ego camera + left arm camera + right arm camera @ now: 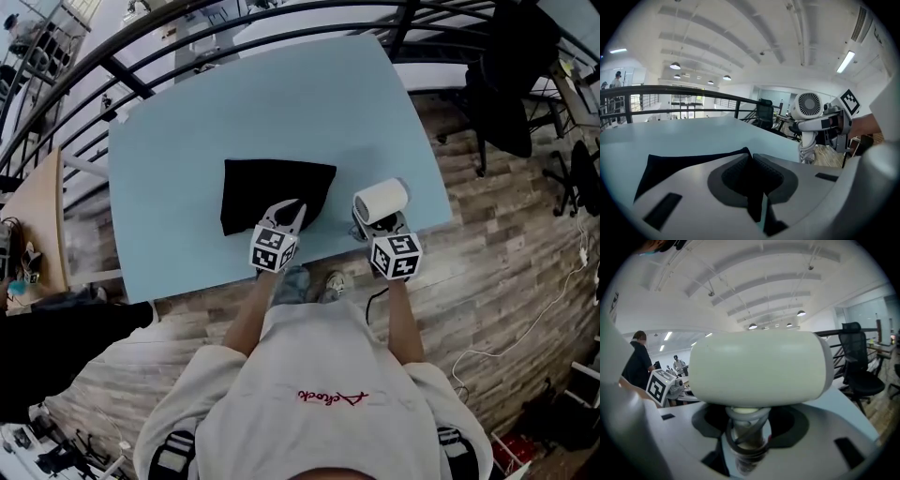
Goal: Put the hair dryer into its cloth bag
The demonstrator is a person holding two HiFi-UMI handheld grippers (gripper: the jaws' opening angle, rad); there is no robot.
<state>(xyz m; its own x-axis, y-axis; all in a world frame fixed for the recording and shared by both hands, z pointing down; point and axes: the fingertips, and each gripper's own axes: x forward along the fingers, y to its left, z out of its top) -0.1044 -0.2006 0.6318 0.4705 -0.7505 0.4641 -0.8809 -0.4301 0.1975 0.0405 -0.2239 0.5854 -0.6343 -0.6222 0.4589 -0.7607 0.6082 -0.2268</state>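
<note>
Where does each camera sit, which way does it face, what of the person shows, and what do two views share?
Head view: on the head, looking steeply down at the table; chest, forearms, left gripper, right gripper show.
Left gripper view: rides that gripper, along shut jaws pinching the cloth bag; forearm at right.
Right gripper view: rides that gripper, along jaws clamping the hair dryer; sleeve at left.
Shared: each gripper view shows the other gripper; all show the hair dryer.

Handle of the hair dryer point(381, 200) concealed by the right gripper point(375, 227) in the head view; near edge of the cloth bag point(661, 166) masked behind the left gripper point(751, 158).
</note>
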